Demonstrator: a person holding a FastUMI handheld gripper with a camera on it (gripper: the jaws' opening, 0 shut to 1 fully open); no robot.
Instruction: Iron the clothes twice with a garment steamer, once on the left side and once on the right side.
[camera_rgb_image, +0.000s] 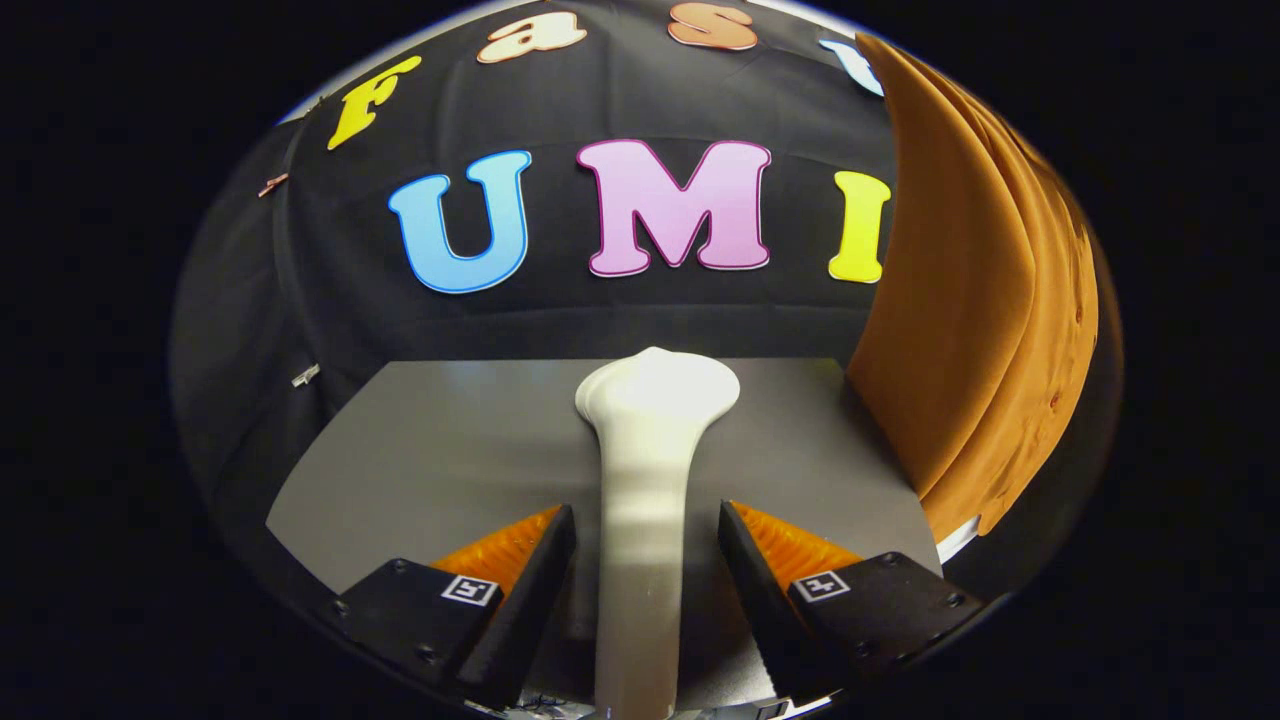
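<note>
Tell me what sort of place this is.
Likely a staged demo booth, not a home: black cloth wall, grey table, an orange garment hanging beside it. The open gripper straddles a white garment steamer without pressing it.

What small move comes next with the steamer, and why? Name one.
Probably close the gripper on the white garment steamer. Its handle stands upright between the jaws, yet a gap shows on each side, so nothing grips it. The orange garment hangs off to the right, beyond the grey tabletop, and the steamer head does not touch it; a firm hold should come before any pass.
</note>
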